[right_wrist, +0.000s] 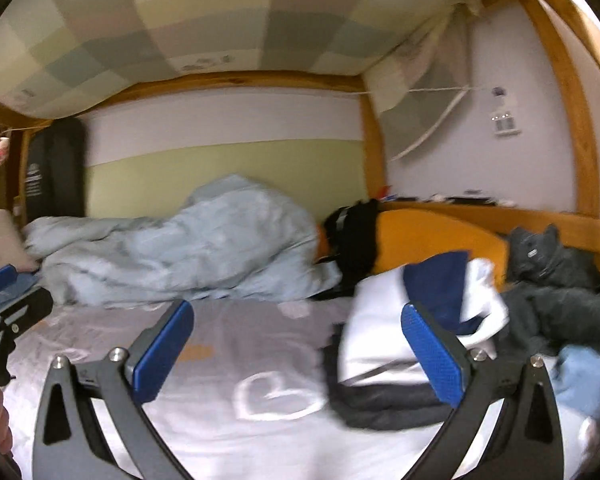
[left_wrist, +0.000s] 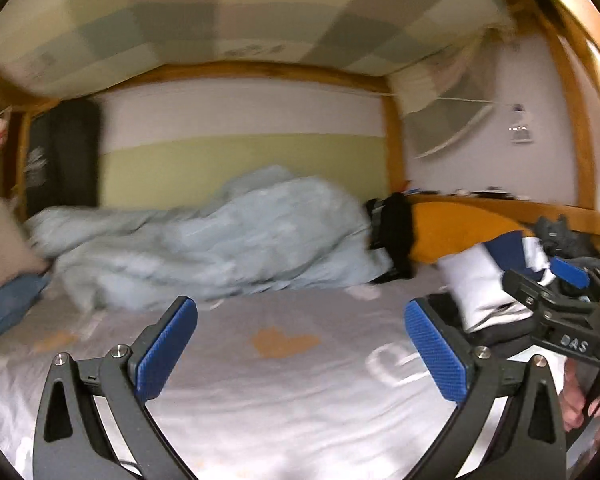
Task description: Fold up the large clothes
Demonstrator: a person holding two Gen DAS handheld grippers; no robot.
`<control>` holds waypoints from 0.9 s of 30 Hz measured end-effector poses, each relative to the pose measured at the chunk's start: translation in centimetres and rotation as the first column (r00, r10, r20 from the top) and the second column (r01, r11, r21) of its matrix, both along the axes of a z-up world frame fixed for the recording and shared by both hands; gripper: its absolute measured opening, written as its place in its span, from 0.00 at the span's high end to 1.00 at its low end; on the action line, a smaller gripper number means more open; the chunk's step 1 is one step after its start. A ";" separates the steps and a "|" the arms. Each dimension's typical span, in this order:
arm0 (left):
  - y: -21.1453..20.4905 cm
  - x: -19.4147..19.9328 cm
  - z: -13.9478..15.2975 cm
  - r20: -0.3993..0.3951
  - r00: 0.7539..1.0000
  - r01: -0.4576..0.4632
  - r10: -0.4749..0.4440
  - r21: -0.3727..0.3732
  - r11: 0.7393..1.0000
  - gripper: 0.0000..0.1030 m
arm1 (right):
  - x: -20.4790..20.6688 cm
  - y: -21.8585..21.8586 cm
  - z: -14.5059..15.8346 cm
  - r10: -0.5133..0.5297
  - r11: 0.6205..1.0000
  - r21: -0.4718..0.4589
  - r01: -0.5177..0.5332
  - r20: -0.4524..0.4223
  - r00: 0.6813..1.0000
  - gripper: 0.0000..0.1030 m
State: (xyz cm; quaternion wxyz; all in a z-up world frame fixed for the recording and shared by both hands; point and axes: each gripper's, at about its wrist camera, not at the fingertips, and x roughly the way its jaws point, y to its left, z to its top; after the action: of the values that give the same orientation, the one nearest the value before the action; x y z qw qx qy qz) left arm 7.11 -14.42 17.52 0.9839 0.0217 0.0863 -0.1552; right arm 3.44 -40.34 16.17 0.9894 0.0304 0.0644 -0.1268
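While both my left gripper (left_wrist: pixel 300 354) and right gripper (right_wrist: pixel 298 352) hang wide apart and empty, the white-and-navy garment (right_wrist: pixel 384 340) lies soft, limp on folded darks; I'd pinch its hem corners.

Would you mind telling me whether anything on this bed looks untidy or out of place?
The pale blue duvet lies crumpled along the wall, and dark grey clothes are heaped unfolded beside the folded white and navy garment.

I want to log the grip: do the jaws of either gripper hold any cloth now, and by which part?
Nothing is held. Left gripper and right gripper stand open over the bed sheet.
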 end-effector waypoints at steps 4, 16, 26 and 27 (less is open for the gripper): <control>4.5 0.3 -2.8 -0.028 0.996 -0.081 0.081 -0.005 0.997 0.00 | 0.8 4.4 -2.7 0.061 0.998 -0.004 -0.061 -0.021 0.998 0.00; 7.3 2.7 -10.6 -0.046 0.992 -0.120 0.120 0.008 0.993 0.00 | 4.8 12.1 -10.7 0.149 0.984 -0.076 -0.160 -0.135 0.980 0.00; 6.7 2.9 -13.3 -0.008 0.988 -0.155 0.156 0.014 0.988 0.00 | 5.1 10.4 -12.5 0.140 0.990 -0.003 -0.142 -0.139 0.980 0.00; 6.9 2.9 -13.3 -0.012 0.988 -0.156 0.156 0.004 0.988 0.00 | 5.1 10.4 -12.5 0.142 0.990 0.000 -0.143 -0.139 0.980 0.00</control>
State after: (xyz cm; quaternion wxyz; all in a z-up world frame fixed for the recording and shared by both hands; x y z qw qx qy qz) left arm 9.98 -7.47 4.24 0.9924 0.0155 0.0941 -0.0777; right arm 8.58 -29.94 3.65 0.9892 0.0118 0.1344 -0.0578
